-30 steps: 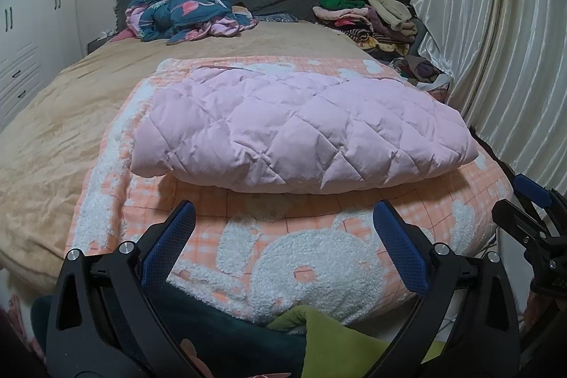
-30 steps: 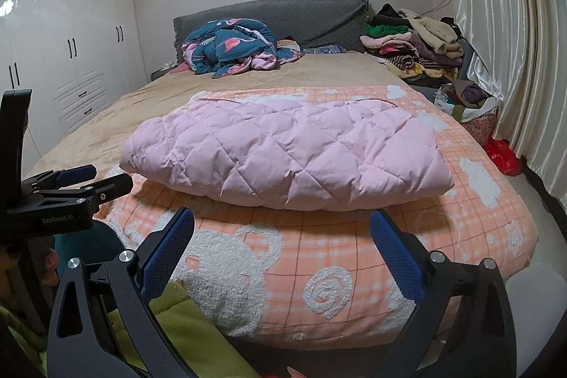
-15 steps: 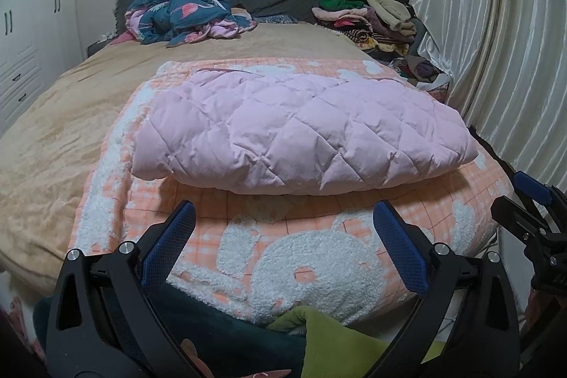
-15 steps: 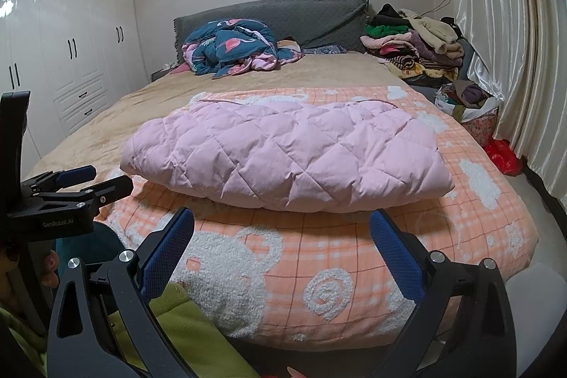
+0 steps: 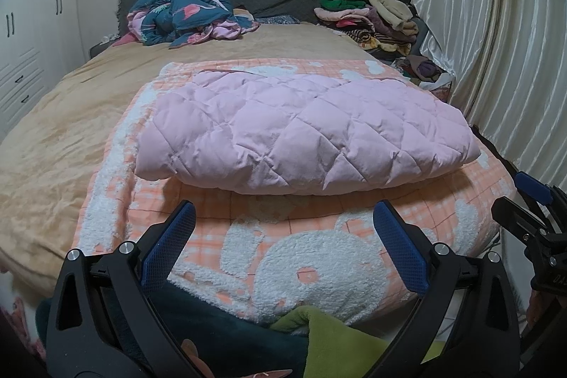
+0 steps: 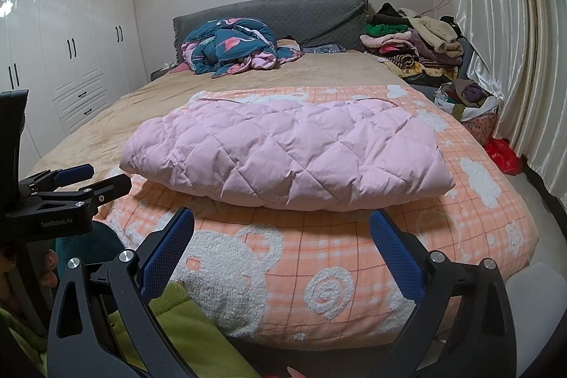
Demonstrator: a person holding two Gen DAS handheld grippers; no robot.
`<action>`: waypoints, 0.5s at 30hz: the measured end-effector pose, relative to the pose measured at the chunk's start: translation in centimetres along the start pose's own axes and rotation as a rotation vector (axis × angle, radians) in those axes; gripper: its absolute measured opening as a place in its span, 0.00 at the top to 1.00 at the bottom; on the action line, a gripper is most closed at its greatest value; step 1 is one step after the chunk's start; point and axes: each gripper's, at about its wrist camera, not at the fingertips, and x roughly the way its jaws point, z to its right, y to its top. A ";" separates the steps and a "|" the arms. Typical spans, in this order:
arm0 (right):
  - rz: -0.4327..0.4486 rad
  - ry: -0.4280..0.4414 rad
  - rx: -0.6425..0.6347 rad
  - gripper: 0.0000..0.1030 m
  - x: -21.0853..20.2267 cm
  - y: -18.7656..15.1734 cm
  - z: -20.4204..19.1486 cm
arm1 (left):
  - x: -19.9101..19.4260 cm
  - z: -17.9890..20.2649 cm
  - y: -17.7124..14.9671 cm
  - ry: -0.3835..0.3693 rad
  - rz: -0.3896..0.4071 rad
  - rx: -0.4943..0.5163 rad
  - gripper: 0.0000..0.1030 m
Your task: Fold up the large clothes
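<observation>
A pink quilted garment (image 5: 301, 130) lies folded into a thick oblong on an orange checked bear blanket (image 5: 312, 264) at the foot of the bed; it also shows in the right wrist view (image 6: 283, 154). My left gripper (image 5: 283, 222) is open and empty, held off the bed's near edge, short of the garment. My right gripper (image 6: 281, 229) is open and empty, likewise in front of the garment. Each gripper appears at the edge of the other's view.
A crumpled blue and pink duvet (image 6: 230, 45) lies by the grey headboard. A pile of clothes (image 6: 414, 38) is stacked at the far right. Curtains (image 6: 503, 23) hang along the right, wardrobes (image 6: 67, 52) stand left. A red bag (image 6: 503, 154) is on the floor.
Almost nothing has moved. Both grippers stay open in front of the bed, with only a slight drift of the left wrist view.
</observation>
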 end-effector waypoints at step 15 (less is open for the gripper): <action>0.001 0.000 0.000 0.04 0.0 0.0 0.0 | 0.0 0.1 -0.2 0.001 0.001 0.001 0.09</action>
